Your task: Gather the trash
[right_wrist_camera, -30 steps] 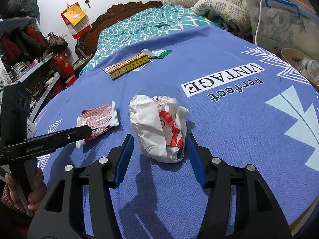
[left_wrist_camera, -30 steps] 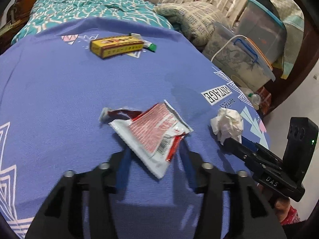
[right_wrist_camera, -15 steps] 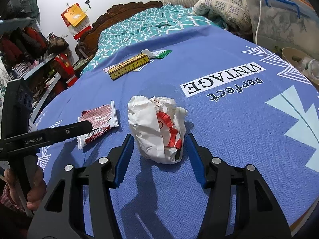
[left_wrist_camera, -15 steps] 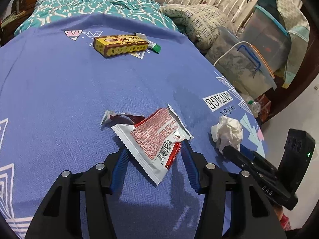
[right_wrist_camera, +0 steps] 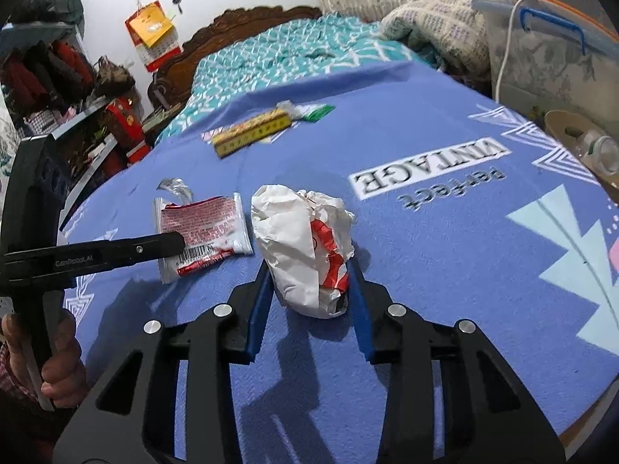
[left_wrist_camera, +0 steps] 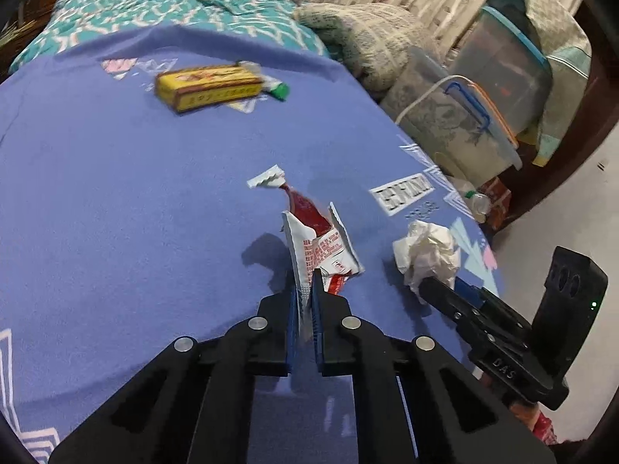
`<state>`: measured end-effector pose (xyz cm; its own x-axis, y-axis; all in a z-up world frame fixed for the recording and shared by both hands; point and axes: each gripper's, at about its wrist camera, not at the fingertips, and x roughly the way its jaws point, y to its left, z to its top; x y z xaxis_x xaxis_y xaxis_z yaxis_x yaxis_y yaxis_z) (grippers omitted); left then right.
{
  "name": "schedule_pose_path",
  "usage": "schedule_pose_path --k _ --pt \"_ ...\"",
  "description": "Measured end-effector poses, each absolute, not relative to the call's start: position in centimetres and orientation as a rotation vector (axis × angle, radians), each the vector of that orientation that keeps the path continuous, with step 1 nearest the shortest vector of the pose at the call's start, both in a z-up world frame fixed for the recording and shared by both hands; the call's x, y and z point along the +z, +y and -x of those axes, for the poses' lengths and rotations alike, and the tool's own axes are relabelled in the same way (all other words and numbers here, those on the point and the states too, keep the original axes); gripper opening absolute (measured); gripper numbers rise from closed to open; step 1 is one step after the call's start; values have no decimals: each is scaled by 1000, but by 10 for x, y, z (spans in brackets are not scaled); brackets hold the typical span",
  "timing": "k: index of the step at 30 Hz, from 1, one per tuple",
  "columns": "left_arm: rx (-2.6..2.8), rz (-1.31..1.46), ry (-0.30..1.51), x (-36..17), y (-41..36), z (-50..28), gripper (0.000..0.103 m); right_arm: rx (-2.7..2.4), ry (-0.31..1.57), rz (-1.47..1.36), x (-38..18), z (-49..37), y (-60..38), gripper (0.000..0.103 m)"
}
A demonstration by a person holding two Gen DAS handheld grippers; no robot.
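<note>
Left jaws are closed on the red-and-white wrapper (left_wrist_camera: 321, 247), raised above the blue cloth (left_wrist_camera: 116, 201). Right jaws are spread around the crumpled paper (right_wrist_camera: 305, 247), resting on the cloth; a yellow box (left_wrist_camera: 209, 85) lies at 11 o'clock.

Your left gripper (right_wrist_camera: 170, 241) covers part of the red-and-white wrapper (right_wrist_camera: 205, 232) in the right wrist view. The yellow box (left_wrist_camera: 209, 87) is motion-blurred, its print unreadable. The blue cloth (left_wrist_camera: 116, 212) is cut off at the frame's edges.
</note>
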<state>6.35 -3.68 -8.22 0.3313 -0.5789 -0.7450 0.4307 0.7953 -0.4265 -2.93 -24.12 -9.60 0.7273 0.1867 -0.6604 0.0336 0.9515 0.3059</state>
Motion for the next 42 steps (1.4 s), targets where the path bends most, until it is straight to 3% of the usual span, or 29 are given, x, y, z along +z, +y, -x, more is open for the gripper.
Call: schedule_pose_path --k 12,21,28,29,30,31,32,34,35,42 --pt "-858 58 1019 -47 -153 -88 6 -37 676 -437 -83 48 -339 39" --pt "-1047 -104 945 -7 -331 -125 7 -263 486 -523 -41 65 -491 39" --pt "-1075 -244 927 -22 -477 -153 9 -412 502 -607 -64 38 -603 40" --pt "-1072 -255 929 -27 -489 -156 14 -428 516 -608 -71 30 -616 45" --pt "-1069 -286 948 -38 -507 -160 38 -437 528 -607 -78 25 -622 48" --pt "-1051 -313 961 -46 -516 -163 78 -453 550 -598 -86 16 -631 60" --pt "-1001 -343 961 -57 -526 -165 83 -474 567 -590 -93 12 -636 74" --pt "-998 -372 982 -70 -533 -166 67 -495 570 -598 -104 12 -642 74" --pt "-1013 -373 998 -72 -532 -166 66 -484 560 -611 -104 15 -641 74" --pt "-994 -307 870 -41 -444 -151 68 -431 436 -669 -77 63 -590 74"
